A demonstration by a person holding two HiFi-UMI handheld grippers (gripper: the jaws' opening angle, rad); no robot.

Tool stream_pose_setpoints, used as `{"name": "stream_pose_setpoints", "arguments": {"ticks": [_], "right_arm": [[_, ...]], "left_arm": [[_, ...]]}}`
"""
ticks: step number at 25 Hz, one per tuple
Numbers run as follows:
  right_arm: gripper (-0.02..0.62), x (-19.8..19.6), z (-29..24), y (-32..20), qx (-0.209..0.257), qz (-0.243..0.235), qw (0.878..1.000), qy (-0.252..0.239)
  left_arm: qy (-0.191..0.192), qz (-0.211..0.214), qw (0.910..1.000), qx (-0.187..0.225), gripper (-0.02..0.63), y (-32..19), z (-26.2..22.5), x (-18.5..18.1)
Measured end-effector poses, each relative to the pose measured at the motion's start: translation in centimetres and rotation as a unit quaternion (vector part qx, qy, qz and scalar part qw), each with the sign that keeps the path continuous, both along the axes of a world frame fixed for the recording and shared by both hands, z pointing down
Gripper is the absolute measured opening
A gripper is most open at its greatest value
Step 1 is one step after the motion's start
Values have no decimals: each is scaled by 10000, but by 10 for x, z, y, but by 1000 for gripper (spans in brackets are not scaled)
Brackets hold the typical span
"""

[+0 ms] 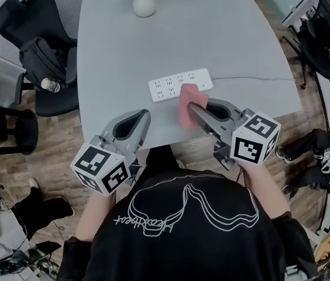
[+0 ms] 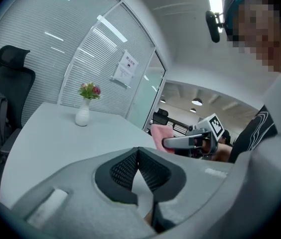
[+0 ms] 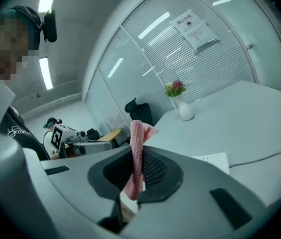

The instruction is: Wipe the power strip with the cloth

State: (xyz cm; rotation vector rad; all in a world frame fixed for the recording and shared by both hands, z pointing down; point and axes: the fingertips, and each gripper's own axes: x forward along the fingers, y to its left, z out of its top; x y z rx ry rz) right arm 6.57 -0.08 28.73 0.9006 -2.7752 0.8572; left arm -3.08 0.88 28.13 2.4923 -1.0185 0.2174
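Right claw (image 1: pixel 191 106) pinches the pink cloth (image 1: pixel 185 98) above the near edge of the power strip (image 1: pixel 166 88) on the surface (image 1: pixel 118 51). Left claw (image 1: pixel 145 116) is pressed together, empty. Wiping appears barely begun.

The long white plastic power strip (image 1: pixel 179 85) lies on a pale grey tabletop (image 1: pixel 212 34). A salmon-pink knitted cloth (image 1: pixel 185 107) overlaps the strip's near edge. Nearer than the strip, the left gripper (image 1: pixel 145 115) and right gripper (image 1: pixel 192 106) are light grey with black mesh-patterned pads, and their cubes are white with black square markers. Beyond the strip, a round white vase (image 1: pixel 144 4) carries pink-red flowers (image 3: pixel 175 87) with green leaves. Left of the strip, a black office chair (image 1: pixel 30 16) stands on a brown wood-grain floor (image 1: pixel 54 133).
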Motion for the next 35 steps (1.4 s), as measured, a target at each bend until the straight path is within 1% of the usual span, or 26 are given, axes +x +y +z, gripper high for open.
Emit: {"name": "stream_pose_setpoints", "arguments": {"ticks": [5, 8, 11, 13, 16, 19, 24, 29, 35], "right_arm": [[32, -14, 16, -28, -191, -15, 9998, 48], [32, -27, 34, -43, -390, -99, 9991, 141], [34, -54, 53, -68, -627, -136, 9976, 247], [32, -78, 66, -81, -842, -210, 9959, 267], [34, -95, 89, -87, -1097, -338, 9925, 418], [32, -93, 106, -88, -1227, -408, 9898, 594], [34, -88, 127, -90, -1212, -471, 9871, 929], [34, -85, 143, -91, -1161, -607, 9822, 1347], [34, -81, 157, -96, -1254, -588, 9770, 1619]], "left_arm": [[11, -24, 9999, -150, 12, -28, 15, -7], [1, -51, 9998, -194, 12, -45, 27, -17], [32, -112, 9994, -311, 12, -70, 42, -40], [55, -171, 9985, -514, 12, -84, 58, -61], [72, -291, 9969, -722, 12, -90, 78, -74], [61, -382, 9958, -835, 12, -90, 91, -70], [-58, -376, 9947, -953, 12, -87, 108, -62], [-26, -300, 9947, -987, 12, -92, 115, -50], [-163, -321, 9924, -1174, 12, -95, 130, -51]]}}
